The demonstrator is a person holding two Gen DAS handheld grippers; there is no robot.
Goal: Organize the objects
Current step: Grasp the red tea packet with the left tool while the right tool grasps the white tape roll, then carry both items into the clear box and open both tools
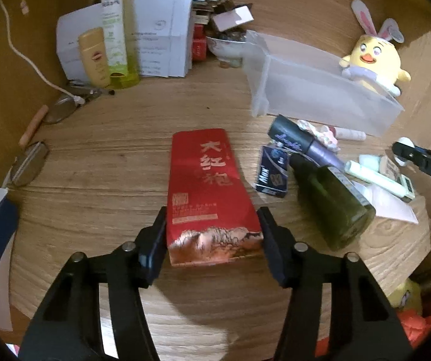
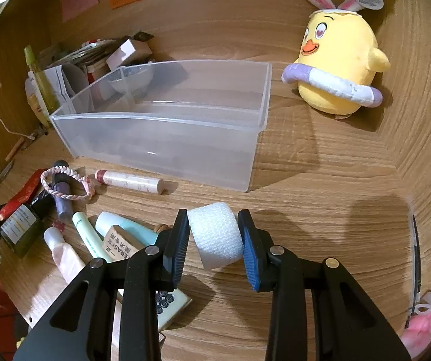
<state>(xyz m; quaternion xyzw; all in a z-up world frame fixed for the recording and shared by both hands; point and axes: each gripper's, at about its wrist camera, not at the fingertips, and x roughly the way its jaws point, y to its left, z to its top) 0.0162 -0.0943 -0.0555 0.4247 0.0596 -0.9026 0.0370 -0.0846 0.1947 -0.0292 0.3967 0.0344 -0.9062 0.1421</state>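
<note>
In the left wrist view, the left gripper (image 1: 212, 234) has its jaws set against both sides of a red tea packet (image 1: 208, 192) that lies flat on the wooden table (image 1: 110, 186), gripping its near end. Just right of the packet lie a dark blue box (image 1: 271, 171), a dark green bottle (image 1: 334, 201) and a purple tube (image 1: 302, 144) — close clutter on that side — with the clear plastic bin (image 1: 314, 87) farther back and a yellow chick plush (image 1: 372, 60) behind it. Glasses (image 1: 62, 108) and lotion bottles (image 1: 107, 51) stand well apart at left. In the right wrist view, the right gripper (image 2: 217, 240) pinches a white foam roll (image 2: 217, 236) between blue pads, above the table. The bin sits ahead, with a lip balm tube (image 2: 131, 182) and a braided hair tie (image 2: 65, 185) near its front wall, and more tubes beside the left jaw.
</note>
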